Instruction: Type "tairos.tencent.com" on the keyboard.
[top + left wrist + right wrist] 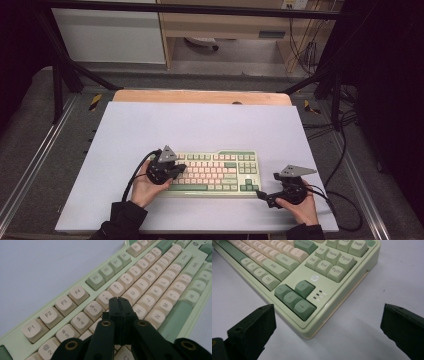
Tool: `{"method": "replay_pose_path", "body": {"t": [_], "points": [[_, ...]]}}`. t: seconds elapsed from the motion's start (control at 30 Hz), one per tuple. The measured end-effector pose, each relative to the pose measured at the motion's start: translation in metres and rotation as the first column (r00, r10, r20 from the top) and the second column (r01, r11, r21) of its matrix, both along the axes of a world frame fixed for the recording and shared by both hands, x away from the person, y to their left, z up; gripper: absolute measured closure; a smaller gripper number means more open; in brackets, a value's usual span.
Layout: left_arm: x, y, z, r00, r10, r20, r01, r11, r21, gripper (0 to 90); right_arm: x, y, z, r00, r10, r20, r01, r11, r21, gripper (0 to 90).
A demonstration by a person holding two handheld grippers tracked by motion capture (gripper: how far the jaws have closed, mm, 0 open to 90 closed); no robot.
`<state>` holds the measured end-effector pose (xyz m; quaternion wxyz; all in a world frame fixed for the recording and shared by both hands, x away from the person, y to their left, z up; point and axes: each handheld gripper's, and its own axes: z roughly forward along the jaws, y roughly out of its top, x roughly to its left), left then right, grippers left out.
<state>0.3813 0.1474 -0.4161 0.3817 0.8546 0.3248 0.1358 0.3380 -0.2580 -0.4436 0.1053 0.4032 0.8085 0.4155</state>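
Keyboard (215, 173) lying near front edge of white mat (200, 125), centred. Left gripper (118, 300) hovering over keyboard's left half, jaws pressed together, tips above number-row keys. Right gripper (260, 194) resting just off keyboard's front right corner, jaws spread wide, gripping nothing

The person wears dark, near-black sleeves (122, 217) that end at the wrists. Each hand grips a black tool: the left gripper (181, 167) and the right gripper (260, 194) both carry a grey three-cornered plate (167, 153) on top and trail a black cable (131, 176). The left gripper's arms have brass-ringed holes (106, 323); its black jaws are blocky and matte.
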Motion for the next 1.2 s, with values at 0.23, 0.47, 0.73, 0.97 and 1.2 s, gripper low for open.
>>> {"method": "replay_pose_path", "body": {"t": [0.23, 0.47, 0.73, 0.97, 1.2], "points": [[-0.004, 0.003, 0.004, 0.9999, -0.008, 0.008, 0.008, 1.0000, -0.004, 89.7, 0.000, 0.000, 0.000, 1.0000, -0.001, 0.001, 0.001, 1.000, 0.001, 0.6], [-0.008, 0.011, 0.007, 0.9999, -0.006, 0.014, 0.006, 0.9999, -0.009, 89.7, 0.000, 0.000, 0.000, 1.0000, -0.003, -0.002, 0.003, 1.000, 0.002, 0.7], [-0.012, 0.023, 0.010, 0.9998, 0.008, 0.020, -0.008, 1.0000, 0.003, 89.6, 0.000, 0.000, 0.000, 1.0000, -0.003, -0.003, 0.003, 1.000, 0.002, 0.7], [-0.014, 0.036, 0.006, 0.9994, 0.032, 0.015, -0.032, 0.9994, 0.012, 89.6, 0.000, 0.000, 0.000, 1.0000, 0.000, 0.002, 0.000, 1.000, 0.000, 0.7], [-0.016, 0.048, 0.003, 0.9985, 0.054, 0.006, -0.054, 0.9985, 0.012, 89.6, 0.000, 0.001, -0.001, 1.0000, -0.003, -0.002, 0.003, 1.000, 0.001, 0.6]]}}
